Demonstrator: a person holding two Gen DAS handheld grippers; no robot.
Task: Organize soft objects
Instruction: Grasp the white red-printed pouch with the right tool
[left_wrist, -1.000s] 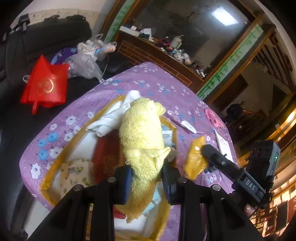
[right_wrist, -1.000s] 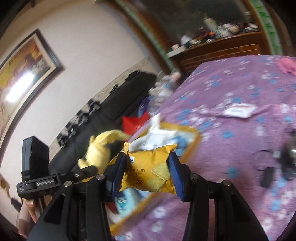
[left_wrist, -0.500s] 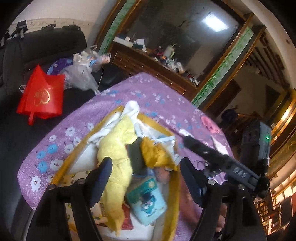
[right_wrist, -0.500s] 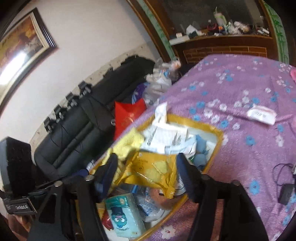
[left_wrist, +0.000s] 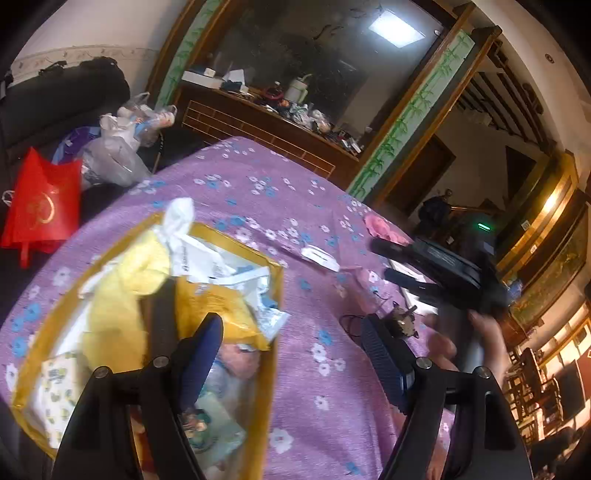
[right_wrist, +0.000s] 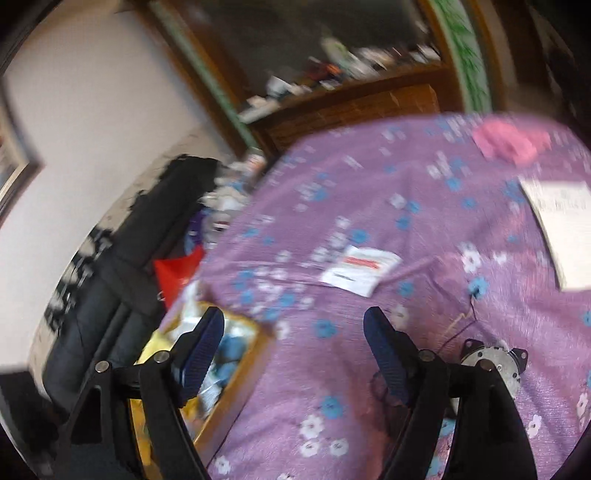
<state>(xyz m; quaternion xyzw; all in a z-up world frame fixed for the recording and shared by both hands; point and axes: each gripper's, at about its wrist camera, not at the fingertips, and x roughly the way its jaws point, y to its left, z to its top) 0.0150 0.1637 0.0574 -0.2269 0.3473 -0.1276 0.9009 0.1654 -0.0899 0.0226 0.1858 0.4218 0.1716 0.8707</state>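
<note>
Now the yellow-rimmed box (left_wrist: 275, 325) on the purple floral tablecloth (left_wrist: 325, 369) holds the yellow towel (left_wrist: 118, 302) and cracker packet (left_wrist: 221, 314). Both the left gripper (left_wrist: 291, 354) and right gripper (right_wrist: 295, 350) gape wide, empty. Next, probably, comes the blurred pink cloth (right_wrist: 511, 142), needing a far reach.

Purple floral tablecloth (left_wrist: 258, 192), yellow-rimmed tray (left_wrist: 275, 295), white packet (right_wrist: 360, 269), paper sheet (right_wrist: 565, 225), pink cloth (right_wrist: 509, 142)
</note>
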